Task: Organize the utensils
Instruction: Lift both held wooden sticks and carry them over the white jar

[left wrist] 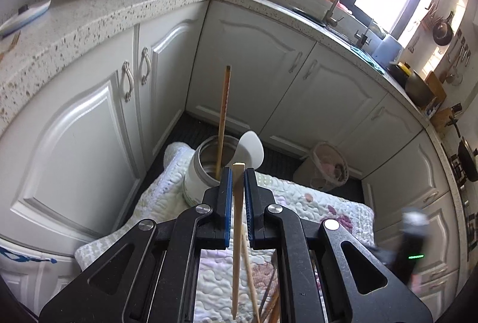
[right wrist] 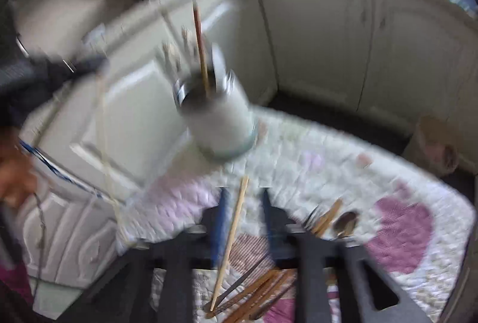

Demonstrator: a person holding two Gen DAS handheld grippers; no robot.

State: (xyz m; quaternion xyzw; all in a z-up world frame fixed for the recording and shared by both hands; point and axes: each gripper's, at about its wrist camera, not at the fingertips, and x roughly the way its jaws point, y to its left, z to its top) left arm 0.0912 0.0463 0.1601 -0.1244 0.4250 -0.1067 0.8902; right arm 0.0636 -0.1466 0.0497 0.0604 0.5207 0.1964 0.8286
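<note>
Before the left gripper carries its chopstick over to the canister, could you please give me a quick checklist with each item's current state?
1. Left gripper shut on the pale chopstick: ok.
2. Canister upright on the quilted mat: ok.
3. Canister mouth has room beside the brown chopstick and white spoon: ok.
4. Right gripper clear of the canister: ok.
5. Right gripper holding anything: cannot tell, blurred.
</note>
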